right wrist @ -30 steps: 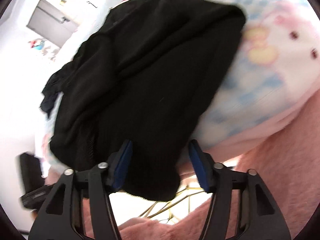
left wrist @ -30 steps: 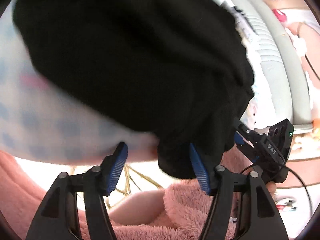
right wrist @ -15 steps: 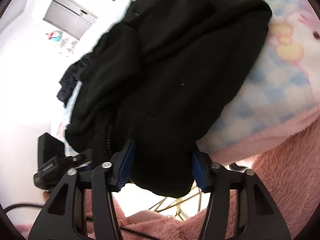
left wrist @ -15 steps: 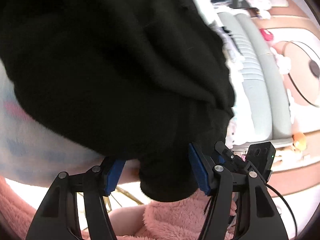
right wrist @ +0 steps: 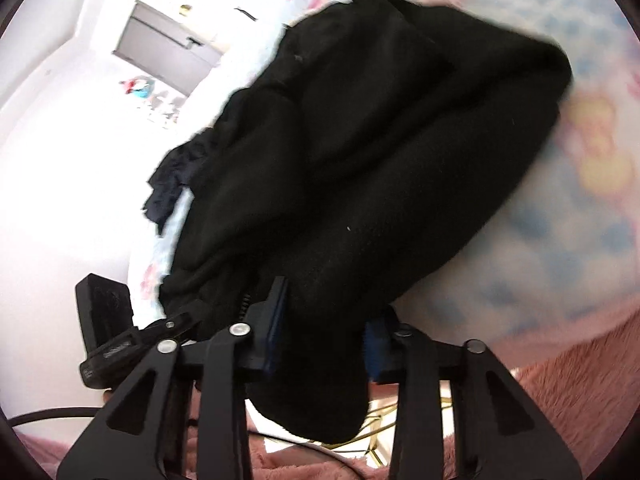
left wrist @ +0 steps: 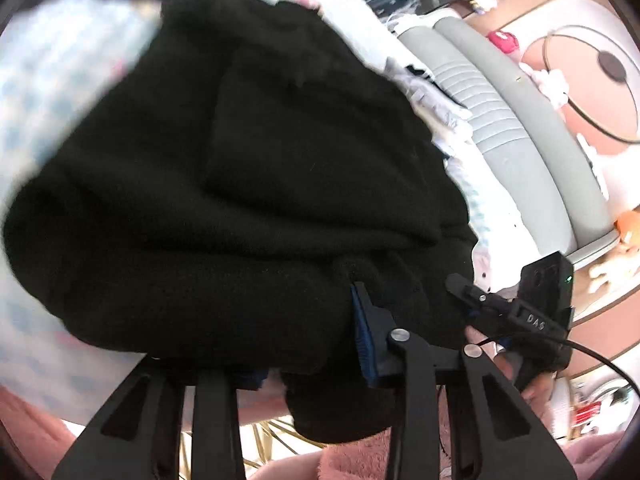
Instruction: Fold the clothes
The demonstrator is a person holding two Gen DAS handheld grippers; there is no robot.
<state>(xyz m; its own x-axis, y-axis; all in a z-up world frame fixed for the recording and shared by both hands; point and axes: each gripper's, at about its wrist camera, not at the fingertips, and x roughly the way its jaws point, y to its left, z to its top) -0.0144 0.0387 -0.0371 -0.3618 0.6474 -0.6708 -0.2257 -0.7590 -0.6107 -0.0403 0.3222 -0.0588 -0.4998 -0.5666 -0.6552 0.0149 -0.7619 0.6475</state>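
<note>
Right now you have both tools biting the near hem of the black garment (left wrist: 248, 184), which lies bunched on the checked blanket (left wrist: 52, 92) and spills off its near edge toward you. Your left gripper (left wrist: 304, 344) has that hem between its jaws: the blue pad on one side sits against the fabric, the other finger is buried under the cloth, and the jaws are closing on it. A lobe of the garment hangs down below the fingers, past the blanket's edge.

Your right gripper (right wrist: 324, 332) takes the same hem further along, with both blue pads pressed to a fold of the black garment (right wrist: 380, 152) and the jaws closing as well; fabric droops beneath them too. From the left view, the right gripper shows just beside the garment's corner. The rest of the garment stretches away from you across the blanket, folded over itself in thick ridges. Pink fleece (right wrist: 580, 400) lies below the blanket's near edge.
</note>
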